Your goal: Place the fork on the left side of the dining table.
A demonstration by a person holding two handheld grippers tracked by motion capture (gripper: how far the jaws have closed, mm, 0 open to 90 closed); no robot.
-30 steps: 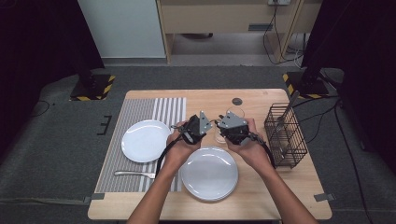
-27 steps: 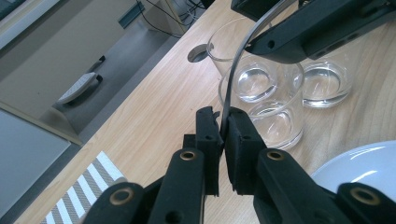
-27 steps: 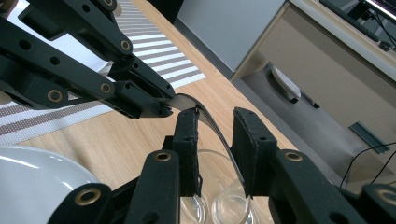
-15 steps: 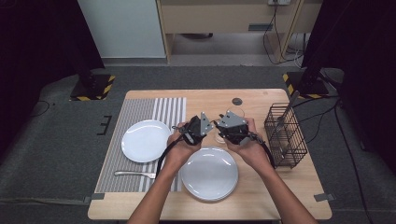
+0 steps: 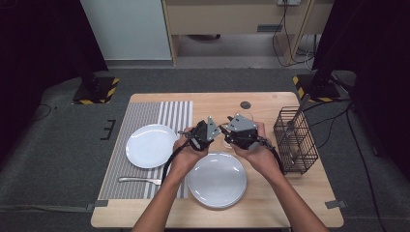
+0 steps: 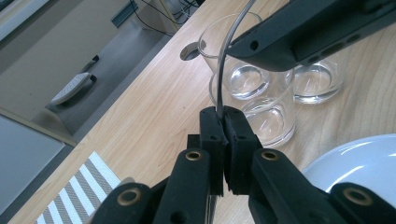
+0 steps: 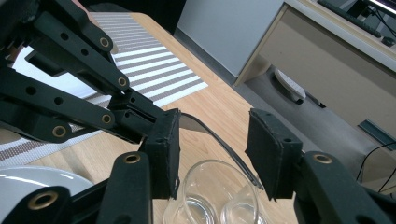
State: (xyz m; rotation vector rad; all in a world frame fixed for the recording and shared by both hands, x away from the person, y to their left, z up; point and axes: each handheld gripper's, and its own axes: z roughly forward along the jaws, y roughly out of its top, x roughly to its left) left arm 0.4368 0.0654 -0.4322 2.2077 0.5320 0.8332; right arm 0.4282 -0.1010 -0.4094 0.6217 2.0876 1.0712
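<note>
Plate (image 5: 216, 180) near glasses (image 6: 261, 100); cutlery basket (image 5: 295, 142) right.

Left gripper (image 5: 205, 134): held up mid-desk in the person's left hand (image 5: 186, 154), tips toward the right gripper; fingers (image 6: 211, 135) clamped together on a thin glass rim.
Right gripper (image 5: 231, 135): just beside the left, tips facing it; fingers (image 7: 271, 140) apart, have just been opening, glass rim between them, pads clear.
Forearms: both enter from the bottom edge, converging.
</note>
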